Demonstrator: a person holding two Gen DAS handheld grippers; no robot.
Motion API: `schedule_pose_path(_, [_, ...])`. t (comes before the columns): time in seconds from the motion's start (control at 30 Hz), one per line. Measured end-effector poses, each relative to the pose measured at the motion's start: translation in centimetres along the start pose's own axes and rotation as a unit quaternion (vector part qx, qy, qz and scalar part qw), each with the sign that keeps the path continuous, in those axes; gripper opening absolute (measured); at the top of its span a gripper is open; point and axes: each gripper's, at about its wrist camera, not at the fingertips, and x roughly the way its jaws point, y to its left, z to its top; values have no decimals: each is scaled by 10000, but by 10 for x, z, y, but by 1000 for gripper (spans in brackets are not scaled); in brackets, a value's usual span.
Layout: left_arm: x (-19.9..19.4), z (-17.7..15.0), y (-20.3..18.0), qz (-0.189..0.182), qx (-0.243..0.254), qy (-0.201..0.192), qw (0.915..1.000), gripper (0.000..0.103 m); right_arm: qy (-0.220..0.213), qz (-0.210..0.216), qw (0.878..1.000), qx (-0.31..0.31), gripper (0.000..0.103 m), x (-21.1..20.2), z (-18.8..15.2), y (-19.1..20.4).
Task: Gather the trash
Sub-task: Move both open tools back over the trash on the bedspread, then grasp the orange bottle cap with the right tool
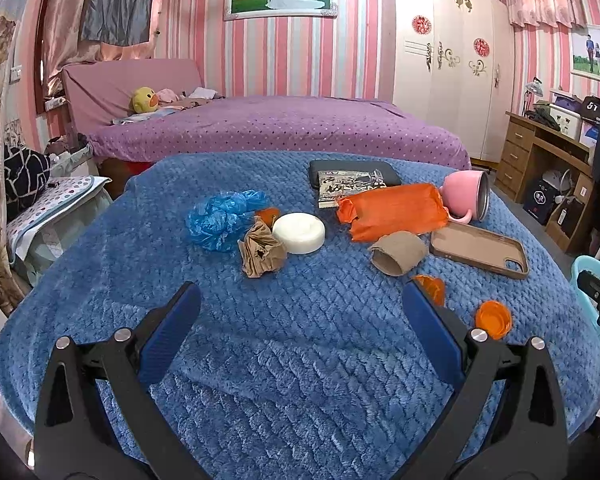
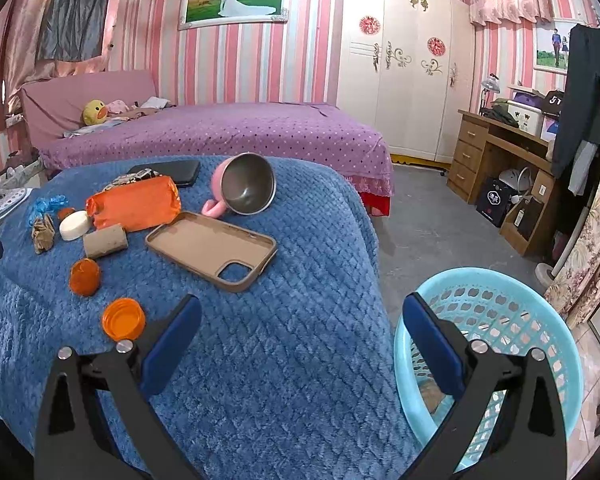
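Observation:
On the blue blanket (image 1: pixel 300 360) lie a crumpled blue plastic bag (image 1: pixel 220 218), a crumpled brown paper (image 1: pixel 260 252), an orange wrapper (image 1: pixel 392 210), a cardboard tube (image 1: pixel 398 252) and two orange caps (image 1: pixel 493 319) (image 1: pixel 432 286). My left gripper (image 1: pixel 300 304) hovers open over bare blanket, short of the brown paper. My right gripper (image 2: pixel 300 312) is open at the blanket's right edge, with an orange cap (image 2: pixel 123 319) by its left finger and the light blue basket (image 2: pixel 500 292) behind its right finger. The cardboard tube (image 2: pixel 105 241) and orange wrapper (image 2: pixel 134 203) lie farther left.
A white round soap-like puck (image 1: pixel 300 232), a tan phone case (image 2: pixel 212 246), a tipped pink mug (image 2: pixel 244 190), a dark tablet (image 1: pixel 352 170) and a printed packet (image 1: pixel 350 188) share the blanket. A purple bed (image 1: pixel 276 124) stands behind; a wooden desk (image 2: pixel 500 152) at right.

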Motion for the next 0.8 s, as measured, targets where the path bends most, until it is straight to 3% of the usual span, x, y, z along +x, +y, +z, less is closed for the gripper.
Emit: schedule_pose_path(0.8, [4, 0, 5, 89, 17, 56, 9999, 97, -17, 137, 9998, -143, 98, -4, 0, 18])
